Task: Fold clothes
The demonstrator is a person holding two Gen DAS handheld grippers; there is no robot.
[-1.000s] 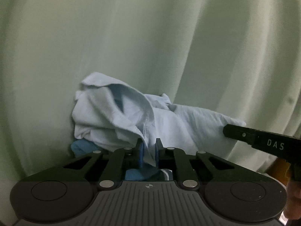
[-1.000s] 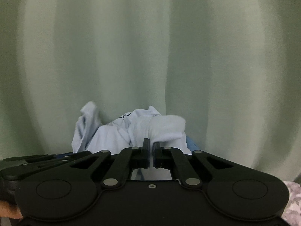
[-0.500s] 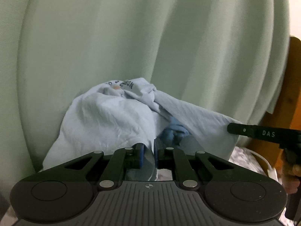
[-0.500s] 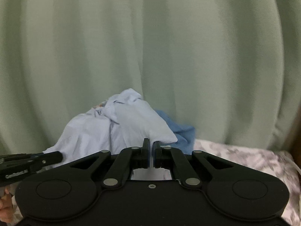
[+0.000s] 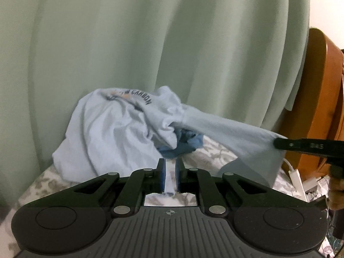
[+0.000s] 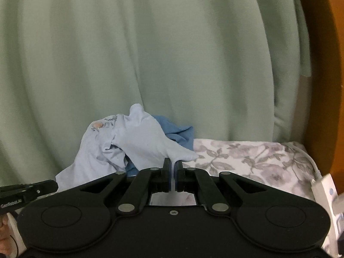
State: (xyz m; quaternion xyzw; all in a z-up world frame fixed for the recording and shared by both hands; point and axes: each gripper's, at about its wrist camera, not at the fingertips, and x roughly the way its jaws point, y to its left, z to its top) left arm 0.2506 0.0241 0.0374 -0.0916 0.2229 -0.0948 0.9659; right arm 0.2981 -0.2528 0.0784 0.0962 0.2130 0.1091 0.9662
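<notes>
Pale-blue cloth sat pinched in the left gripper [image 5: 170, 173] and the right gripper [image 6: 173, 177], both clamped on the light-blue shirt [image 5: 111, 133], stretched above the floral bedspread [image 6: 247, 157] before a green curtain [image 5: 150, 43].

Pale blue T-shirt [image 5: 111, 133], dark printed lettering, crumpled, stretched out sideways, over darker blue garment [image 5: 182, 144] on floral bed [image 6: 247, 157].
</notes>
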